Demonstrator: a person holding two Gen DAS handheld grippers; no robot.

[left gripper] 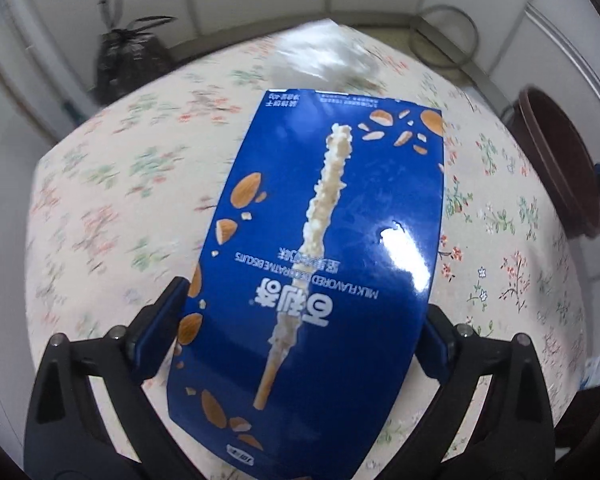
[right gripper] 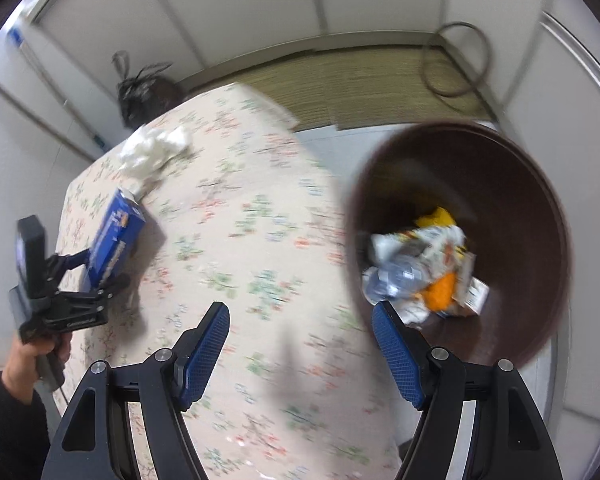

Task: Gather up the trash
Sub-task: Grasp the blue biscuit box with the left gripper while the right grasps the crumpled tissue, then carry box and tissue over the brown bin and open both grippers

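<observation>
Between the pads of my left gripper (left gripper: 304, 300) sits the glossy blue cardboard biscuit box (left gripper: 320, 240), taken across its width near one end. It looks sharp while the cloth under it smears, so I judge the gripper is clamped on it and carrying it, spread about as wide as it goes because the box is broad. My right gripper (right gripper: 300, 312) is spread and holds nothing; it hangs over the desk's edge next to the round dark-brown plastic bin (right gripper: 500, 160), which stands off the desk's right side and already has crumpled wrappers and something orange at the bottom. I read the box as the next piece bound for that bin. A crumpled white wad of tissue or film (right gripper: 152, 152) lies near the far corner, just beyond the box, not yet collected. The desk (right gripper: 240, 220) wears a cream cloth printed with small red and green flowers. Around it are white panelled walls, a knotted black rubbish bag (left gripper: 128, 56) on the floor behind, and a woven straw-coloured mat (right gripper: 360, 76).
</observation>
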